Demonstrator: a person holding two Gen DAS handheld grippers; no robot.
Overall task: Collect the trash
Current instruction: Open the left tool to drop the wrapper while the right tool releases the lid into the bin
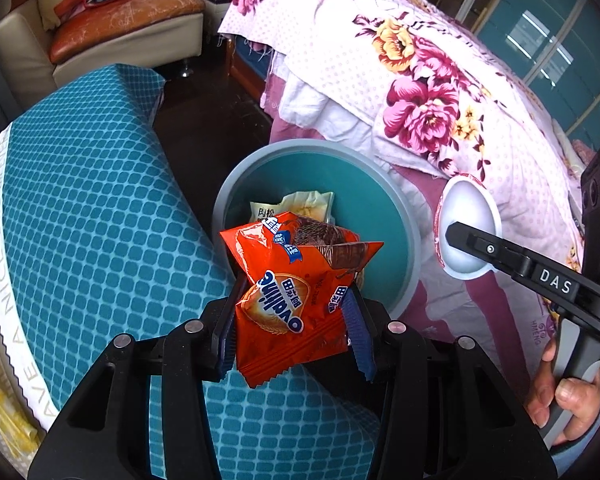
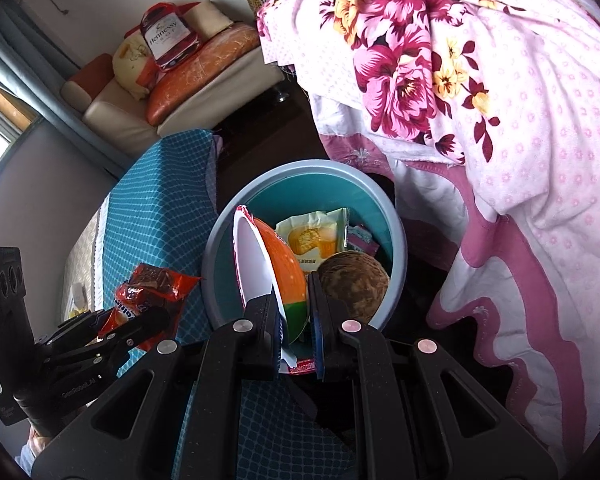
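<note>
In the left wrist view, the left gripper (image 1: 292, 320) sits at the lower centre of the frame with an orange snack wrapper (image 1: 292, 292) between its blue-padded fingers. The jaws stand partly apart and the crumpled wrapper fills the gap, touching both pads, so I judge it to be held only loosely. It hangs over the near edge of the round teal bin (image 1: 404, 216) in the middle of the frame, probably so that it falls inside once let go. A pale wrapper (image 1: 296, 208) already lies in the bin. At the right edge, the right gripper (image 1: 460, 236) reaches in from the lower right, pinching the rim of a white bowl (image 1: 470, 216), with a person's hand (image 1: 560, 396) on its handle. The bin stands between a blue checked cushion (image 1: 92, 208) on the left and a floral quilt (image 1: 440, 92) on the upper right.

In the right wrist view, the right gripper (image 2: 296, 320) at the lower centre has its jaws nearly closed on the thin edge of the bowl (image 2: 256, 264), white inside and orange and green outside. The bowl stands on edge over the bin (image 2: 396, 240), seemingly turned so that it can slide in. Inside lie a yellow snack packet (image 2: 316, 236) and a brown round thing (image 2: 352, 280). At lower left, the left gripper (image 2: 112, 332) carries the orange wrapper (image 2: 152, 288) just beside the bin's rim.
</note>
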